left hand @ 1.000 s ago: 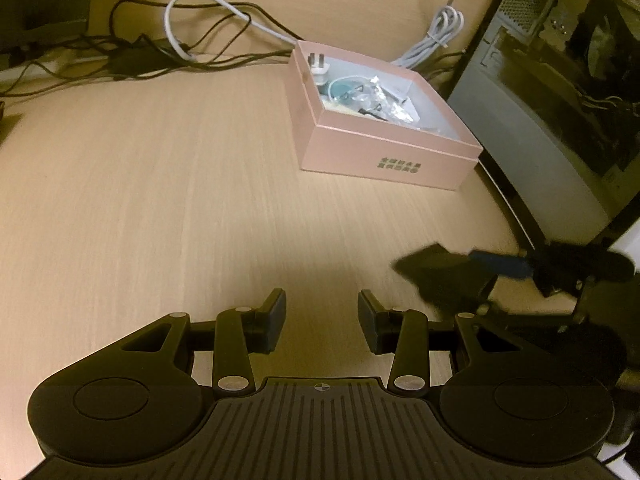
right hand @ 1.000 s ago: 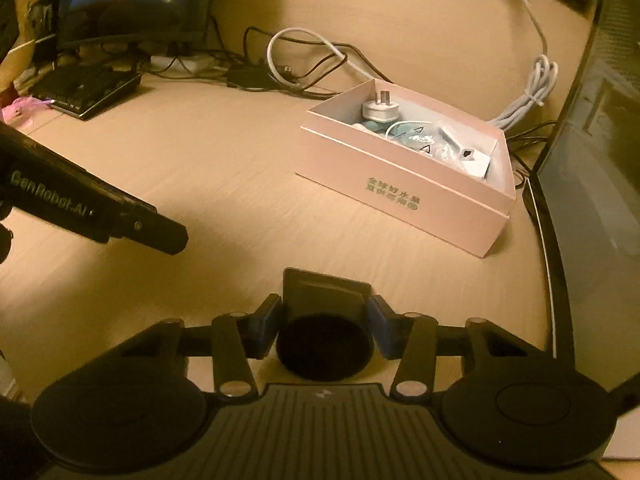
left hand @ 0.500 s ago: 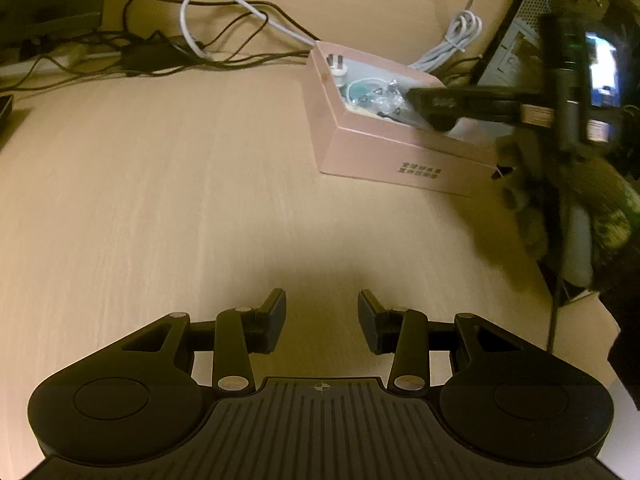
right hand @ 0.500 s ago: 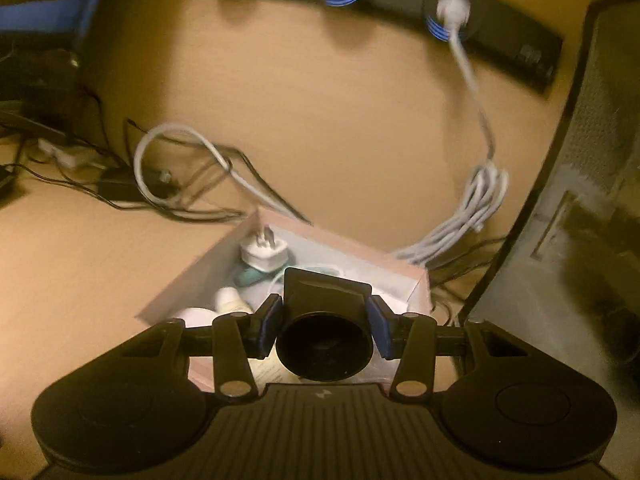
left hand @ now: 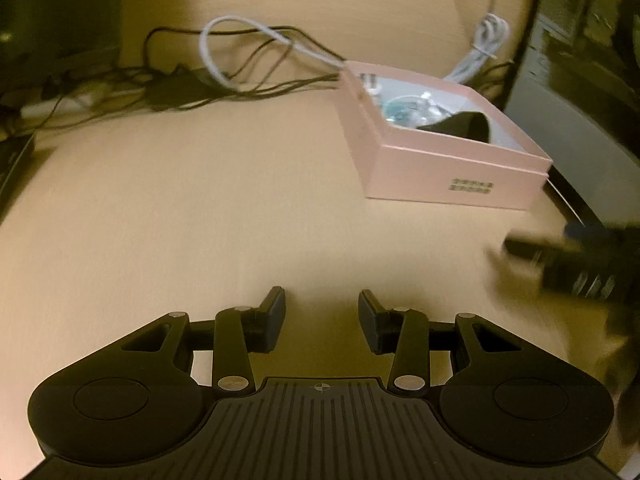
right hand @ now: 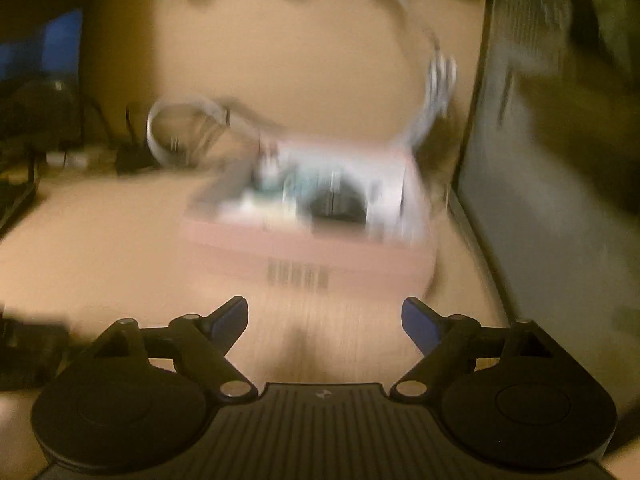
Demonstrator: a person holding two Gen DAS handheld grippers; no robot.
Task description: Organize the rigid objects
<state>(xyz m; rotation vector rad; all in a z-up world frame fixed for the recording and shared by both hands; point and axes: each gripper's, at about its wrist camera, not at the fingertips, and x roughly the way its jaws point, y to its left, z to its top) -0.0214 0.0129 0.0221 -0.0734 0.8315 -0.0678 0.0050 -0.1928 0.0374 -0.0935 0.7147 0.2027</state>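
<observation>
Your right gripper [right hand: 323, 318] hangs over the wooden desk [left hand: 180, 208] just short of the pink box [left hand: 448, 168], its jaws swinging apart with nothing between them. The round black object [left hand: 466, 126] lies inside that box, among a white plug and other small items too blurred to name. Your left gripper [left hand: 322, 322] waits above bare desk well to the box's left, fingers released and empty. A tangle of black and white cables [left hand: 240, 68] runs behind the box; the right-wrist view is heavily smeared.
</observation>
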